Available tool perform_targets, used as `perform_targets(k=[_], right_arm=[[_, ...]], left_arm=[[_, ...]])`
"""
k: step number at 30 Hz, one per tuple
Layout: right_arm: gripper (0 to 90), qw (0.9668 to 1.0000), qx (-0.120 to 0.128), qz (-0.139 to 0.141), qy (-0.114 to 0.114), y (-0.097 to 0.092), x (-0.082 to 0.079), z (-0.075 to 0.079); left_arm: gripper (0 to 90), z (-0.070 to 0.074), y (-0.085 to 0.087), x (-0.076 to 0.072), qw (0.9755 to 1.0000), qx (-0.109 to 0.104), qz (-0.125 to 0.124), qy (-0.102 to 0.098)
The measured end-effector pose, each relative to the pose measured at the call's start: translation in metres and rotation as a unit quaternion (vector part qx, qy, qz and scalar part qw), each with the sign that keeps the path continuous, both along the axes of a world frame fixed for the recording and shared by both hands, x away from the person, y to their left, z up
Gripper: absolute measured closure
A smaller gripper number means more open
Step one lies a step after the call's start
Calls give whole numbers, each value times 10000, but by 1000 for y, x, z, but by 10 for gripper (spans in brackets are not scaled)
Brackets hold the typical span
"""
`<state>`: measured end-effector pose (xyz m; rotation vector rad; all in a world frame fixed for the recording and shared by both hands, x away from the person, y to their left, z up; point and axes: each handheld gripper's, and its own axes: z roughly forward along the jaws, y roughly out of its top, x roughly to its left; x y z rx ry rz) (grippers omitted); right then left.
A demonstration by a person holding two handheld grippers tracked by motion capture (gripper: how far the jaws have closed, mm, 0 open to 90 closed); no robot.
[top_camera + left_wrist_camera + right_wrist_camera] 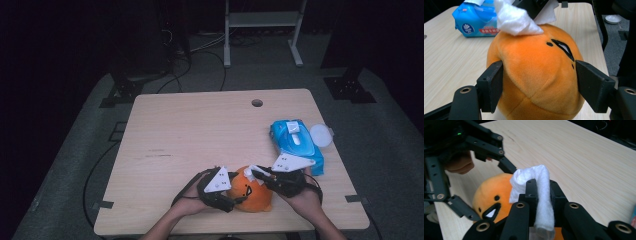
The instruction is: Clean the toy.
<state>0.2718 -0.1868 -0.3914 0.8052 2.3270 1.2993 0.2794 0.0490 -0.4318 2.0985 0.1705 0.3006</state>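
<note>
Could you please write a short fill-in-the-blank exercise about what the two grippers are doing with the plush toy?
1. The left gripper holds the plush toy, whose colour is ____.
2. The right gripper is shut on a white ____.
3. The wipe touches the ____ of the toy.
4. The blue pack lies on the ____.

Missing words: orange; wipe; top; table

I am working in what looks like a dim lab or recording room: a plain light-wood table (200, 135) with a cable hole (257, 103) stands on grey carpet (75, 150). Black cables (200, 55) trail across the floor past a white metal frame (262, 30) and black stand feet (350, 87).
</note>
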Motion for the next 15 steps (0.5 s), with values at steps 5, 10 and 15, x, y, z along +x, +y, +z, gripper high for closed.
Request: perform_targets(k=[5,10,15], right_arm=[[797,9998,-5,198,-65,14,-4,3],[796,10000,-12,-33,-53,-1,4,0],[797,9997,11,-237,60,-15,10,-5]], left_arm=[[265,1,-4,-5,9996,145,-64,-241],[266,0,-1,-3,9997,101,-67,-200],[244,1,0,-1,9999,46,-43,-127]])
